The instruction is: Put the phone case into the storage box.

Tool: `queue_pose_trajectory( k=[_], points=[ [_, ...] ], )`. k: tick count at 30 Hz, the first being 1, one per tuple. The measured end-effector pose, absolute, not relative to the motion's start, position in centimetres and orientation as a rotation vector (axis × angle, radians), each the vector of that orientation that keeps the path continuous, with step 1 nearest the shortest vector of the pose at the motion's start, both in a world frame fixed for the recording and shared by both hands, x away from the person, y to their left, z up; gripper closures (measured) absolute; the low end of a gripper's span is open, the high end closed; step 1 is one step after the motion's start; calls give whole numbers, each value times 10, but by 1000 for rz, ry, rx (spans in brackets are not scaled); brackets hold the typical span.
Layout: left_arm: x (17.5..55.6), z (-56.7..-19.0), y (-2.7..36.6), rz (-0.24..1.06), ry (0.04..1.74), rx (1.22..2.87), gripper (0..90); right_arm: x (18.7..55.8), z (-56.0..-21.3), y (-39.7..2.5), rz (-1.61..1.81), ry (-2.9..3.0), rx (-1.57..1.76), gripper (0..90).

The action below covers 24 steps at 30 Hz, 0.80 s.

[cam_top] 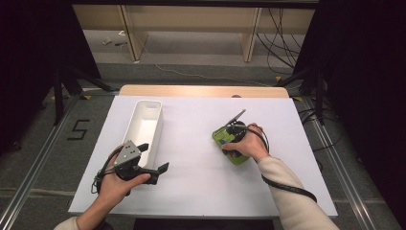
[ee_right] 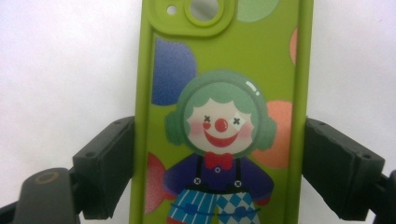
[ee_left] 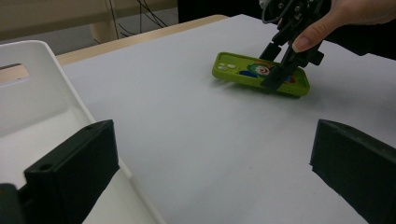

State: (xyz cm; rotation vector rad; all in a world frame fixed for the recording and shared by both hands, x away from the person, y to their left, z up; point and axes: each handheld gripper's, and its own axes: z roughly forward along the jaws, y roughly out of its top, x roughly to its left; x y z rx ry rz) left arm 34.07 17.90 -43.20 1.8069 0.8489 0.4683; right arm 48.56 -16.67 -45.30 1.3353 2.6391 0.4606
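Observation:
A green phone case (cam_top: 221,136) printed with a clown lies flat on the white table (cam_top: 201,187), right of centre. My right gripper (cam_top: 231,143) points down over it from above. In the right gripper view its jaws press against both long edges of the case (ee_right: 224,70), so the right gripper (ee_right: 219,168) is shut on it. My left gripper (cam_top: 153,157) stands open at the near left with nothing between its jaws, beside the near end of a white bin (cam_top: 143,127). From the left gripper (ee_left: 212,172) I look across at the case (ee_left: 243,70) and the right gripper (ee_left: 285,65).
The long white bin (ee_left: 37,93) has a handle slot in its far end wall and looks empty. Bare white tabletop lies between the two hands. Past the table's far wooden edge (cam_top: 201,91) are floor, cables and shelf legs.

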Motion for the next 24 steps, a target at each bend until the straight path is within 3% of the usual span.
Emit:
queue_pose_trajectory(
  k=[24],
  points=[
    [341, -432, 180, 467, 855, 1802, 5, 477, -434, -187, 763, 2503, 1267, 170]
  ],
)
